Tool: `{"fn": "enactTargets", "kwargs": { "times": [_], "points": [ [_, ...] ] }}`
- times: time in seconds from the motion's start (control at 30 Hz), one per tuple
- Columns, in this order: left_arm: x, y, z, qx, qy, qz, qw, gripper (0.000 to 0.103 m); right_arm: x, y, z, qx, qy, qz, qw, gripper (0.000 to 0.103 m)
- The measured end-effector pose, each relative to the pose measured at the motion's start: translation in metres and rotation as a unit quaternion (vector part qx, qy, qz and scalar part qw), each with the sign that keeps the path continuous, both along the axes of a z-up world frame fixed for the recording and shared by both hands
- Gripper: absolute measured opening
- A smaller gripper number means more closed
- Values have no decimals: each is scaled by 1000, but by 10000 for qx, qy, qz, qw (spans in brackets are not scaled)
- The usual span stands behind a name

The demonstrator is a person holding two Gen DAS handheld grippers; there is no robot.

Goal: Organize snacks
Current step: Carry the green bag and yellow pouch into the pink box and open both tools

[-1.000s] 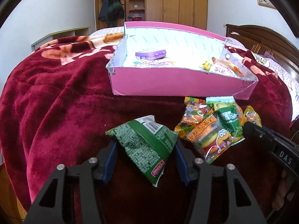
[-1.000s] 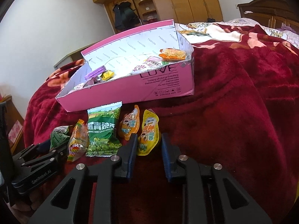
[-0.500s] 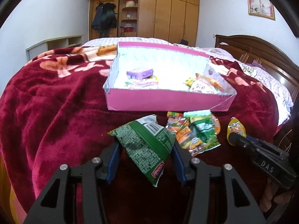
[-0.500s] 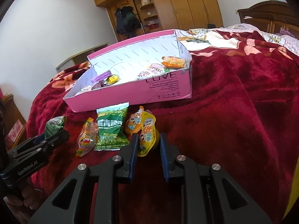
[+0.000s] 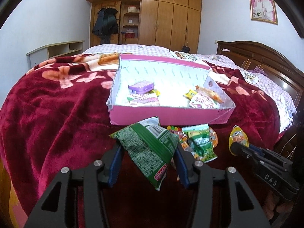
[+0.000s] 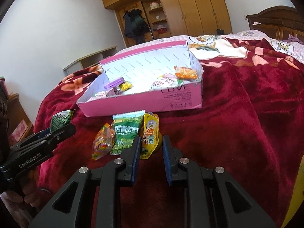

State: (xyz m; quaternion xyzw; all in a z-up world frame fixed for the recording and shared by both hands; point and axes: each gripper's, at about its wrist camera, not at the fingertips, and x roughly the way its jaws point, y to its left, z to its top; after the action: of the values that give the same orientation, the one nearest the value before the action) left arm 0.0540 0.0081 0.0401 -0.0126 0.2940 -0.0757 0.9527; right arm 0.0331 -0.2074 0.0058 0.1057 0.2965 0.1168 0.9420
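Observation:
My left gripper (image 5: 148, 152) is shut on a dark green snack bag (image 5: 150, 150) and holds it above the red blanket, in front of the pink box (image 5: 171, 115). My right gripper (image 6: 151, 148) is shut on a yellow jelly pouch (image 6: 150, 138), lifted off the blanket; it also shows in the left wrist view (image 5: 238, 138). The box (image 6: 152, 102) holds a purple tin (image 5: 141, 87) and several snack packs. A green pea bag (image 6: 126, 134) and a gummy pack (image 6: 102, 142) lie on the blanket before the box.
The box sits on a bed with a dark red blanket (image 5: 57, 114). A wooden headboard (image 5: 266, 60) stands at the right, a wardrobe (image 5: 161, 19) at the back, and a low shelf (image 5: 57, 51) at the left.
Both grippers have risen with their snacks. The green bag and the yellow pouch are now higher above the blanket, and the box looks farther below.

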Motion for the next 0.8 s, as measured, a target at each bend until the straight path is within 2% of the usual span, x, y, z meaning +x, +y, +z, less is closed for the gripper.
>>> {"fn": "enactTargets", "kwargs": {
  "times": [0.5, 0.8],
  "points": [
    [45, -25, 27, -41, -145, -317, 9994, 53, 16, -16, 28, 88, -227, -39, 9997, 24],
    [76, -51, 30, 16, -88, -544, 9985, 53, 24, -19, 32, 125, -215, -27, 9997, 24]
  ]
}}
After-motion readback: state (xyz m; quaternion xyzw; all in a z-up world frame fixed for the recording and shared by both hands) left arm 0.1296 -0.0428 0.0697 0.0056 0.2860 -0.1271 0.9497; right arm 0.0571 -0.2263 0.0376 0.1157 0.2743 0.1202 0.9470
